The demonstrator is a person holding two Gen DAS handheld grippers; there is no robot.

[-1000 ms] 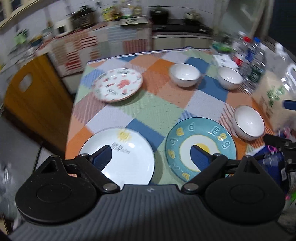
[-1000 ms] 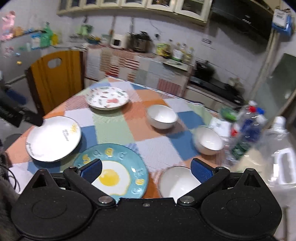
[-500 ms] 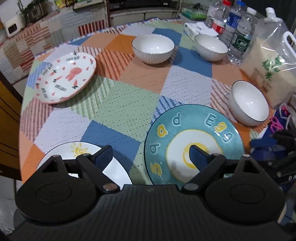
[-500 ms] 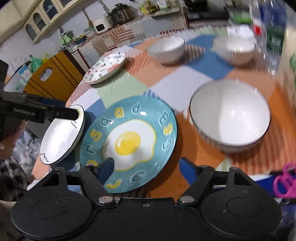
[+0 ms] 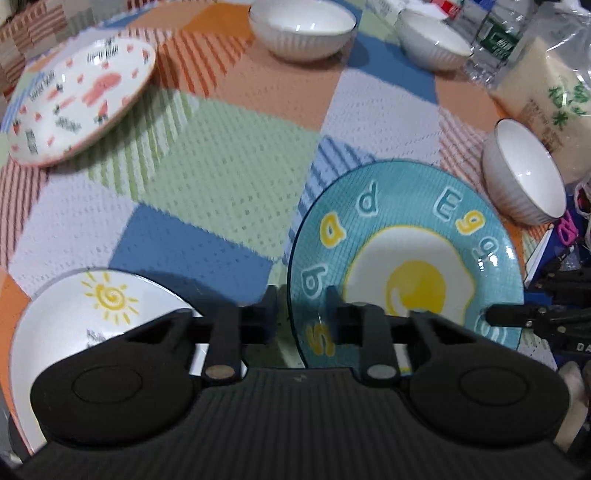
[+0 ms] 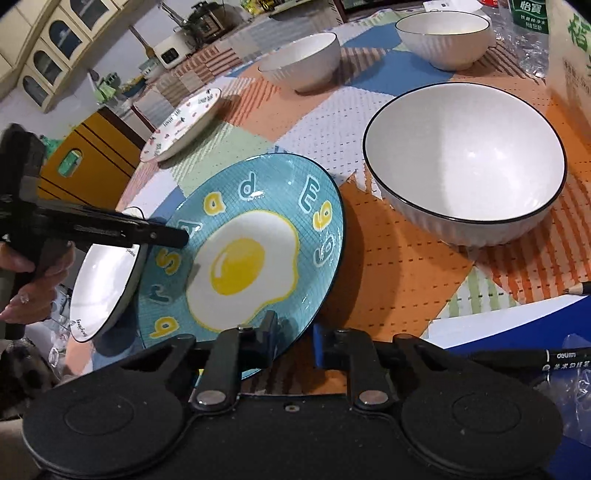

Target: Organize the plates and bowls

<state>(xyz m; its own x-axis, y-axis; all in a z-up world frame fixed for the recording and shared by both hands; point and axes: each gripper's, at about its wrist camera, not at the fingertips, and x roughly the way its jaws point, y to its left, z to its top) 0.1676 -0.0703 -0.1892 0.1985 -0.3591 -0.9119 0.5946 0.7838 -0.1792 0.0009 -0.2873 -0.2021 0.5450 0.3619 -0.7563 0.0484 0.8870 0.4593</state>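
Note:
A teal plate with a fried-egg picture (image 5: 406, 258) (image 6: 251, 254) lies near the table's front edge, tilted. My left gripper (image 5: 299, 310) is shut on its left rim. My right gripper (image 6: 293, 341) is shut on its near right rim. A white plate with a sun (image 5: 92, 317) (image 6: 107, 284) sits to the left, its rim partly under the teal plate. A pink-patterned plate (image 5: 81, 99) (image 6: 181, 125) lies at the far left. Three white bowls stand on the table: one near right (image 6: 465, 166) (image 5: 524, 173), two farther back (image 5: 299, 26) (image 5: 432, 40).
The table has a checked cloth (image 5: 229, 155). A rice bag (image 5: 550, 92) and water bottles (image 5: 491, 37) stand at the right. A blue book with a pen (image 6: 565, 354) lies at the near right. A yellow chair (image 6: 88, 162) stands at the left.
Both grippers have moved down and in to the teal plate and closed on its rim from opposite sides. The plate now sits tilted.

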